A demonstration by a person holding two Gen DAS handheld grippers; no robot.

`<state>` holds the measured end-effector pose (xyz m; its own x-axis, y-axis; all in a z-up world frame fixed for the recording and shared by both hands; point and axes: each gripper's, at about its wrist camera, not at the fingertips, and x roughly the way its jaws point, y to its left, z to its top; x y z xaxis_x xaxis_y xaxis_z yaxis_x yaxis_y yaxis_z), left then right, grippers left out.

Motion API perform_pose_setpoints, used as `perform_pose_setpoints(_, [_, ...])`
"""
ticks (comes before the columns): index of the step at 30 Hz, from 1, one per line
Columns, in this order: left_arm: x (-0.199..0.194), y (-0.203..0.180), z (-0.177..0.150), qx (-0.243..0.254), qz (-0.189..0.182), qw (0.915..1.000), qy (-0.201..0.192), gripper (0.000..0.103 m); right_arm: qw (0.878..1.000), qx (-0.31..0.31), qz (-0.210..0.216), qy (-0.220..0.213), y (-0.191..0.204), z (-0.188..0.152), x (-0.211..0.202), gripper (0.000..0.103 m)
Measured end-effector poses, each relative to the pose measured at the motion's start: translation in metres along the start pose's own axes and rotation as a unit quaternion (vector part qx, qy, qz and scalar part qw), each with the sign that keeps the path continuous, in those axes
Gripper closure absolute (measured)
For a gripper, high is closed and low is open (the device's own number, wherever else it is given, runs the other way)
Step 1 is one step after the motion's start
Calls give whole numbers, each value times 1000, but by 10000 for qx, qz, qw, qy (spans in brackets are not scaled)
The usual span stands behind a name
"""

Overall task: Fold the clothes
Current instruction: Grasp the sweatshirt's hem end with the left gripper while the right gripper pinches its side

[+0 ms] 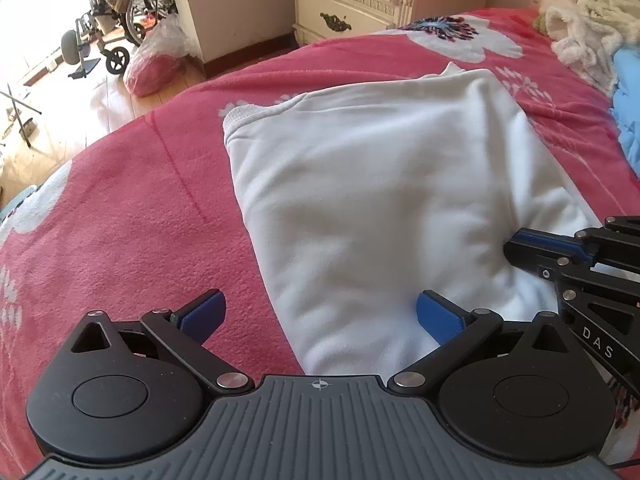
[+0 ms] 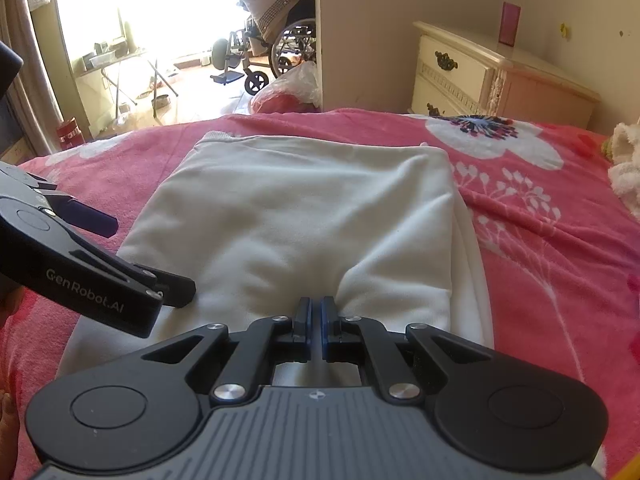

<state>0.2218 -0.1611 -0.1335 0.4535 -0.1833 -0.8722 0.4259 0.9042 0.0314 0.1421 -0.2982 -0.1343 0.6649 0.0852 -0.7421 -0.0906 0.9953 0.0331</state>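
Note:
A white garment (image 1: pixel 380 200) (image 2: pixel 304 208) lies folded and flat on the pink flowered blanket (image 1: pixel 140 208) (image 2: pixel 540 240). My right gripper (image 2: pixel 317 308) is shut at the garment's near edge, and the cloth puckers toward its blue pads. The left wrist view shows the right gripper (image 1: pixel 516 246) coming in from the right with its tips on the white fabric. My left gripper (image 1: pixel 320 314) (image 2: pixel 154 258) is open and straddles the garment's near left edge. One of its pads is over the blanket, the other over the cloth, and nothing is pinched between them.
A fluffy white cloth (image 1: pixel 580 40) and a blue cloth (image 1: pixel 628 112) lie at the bed's far right. Beyond the bed stand a cream chest of drawers (image 2: pixel 480 76), a plastic bag of red things (image 1: pixel 156 60) and a wheelchair (image 2: pixel 280 48) on the wooden floor.

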Motion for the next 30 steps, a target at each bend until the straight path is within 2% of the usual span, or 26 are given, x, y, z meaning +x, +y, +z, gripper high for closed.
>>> perform_pose_setpoints(13, [0,-1,-2,-47,65,9999,-68,0,10000,43,21,-35,-2,-1,0,99])
perform_pose_setpoints(22, [-3,-8,-7,70,270,9993,-253,0,10000,69,19,-67,-2,-3,0,99])
perform_pose_setpoints(26, [-3,-2,-7,12,147,9995,-297,0,9981,551,277,-16,-15,1,-1,98])
perform_pose_setpoints(27, [-3,-1,-7,-5,106,9995,-308,0,9958,775,485,7,-23,3,-2,92])
perform_pose_setpoints(28, [-5,1,-7,35,84,9992,-389,0,9926,992,697,25,-30,5,-4,81])
perform_pose_setpoints(30, [-9,3,-6,124,45,9983,-563,0,9872,1238,1002,-103,-44,10,-10,68])
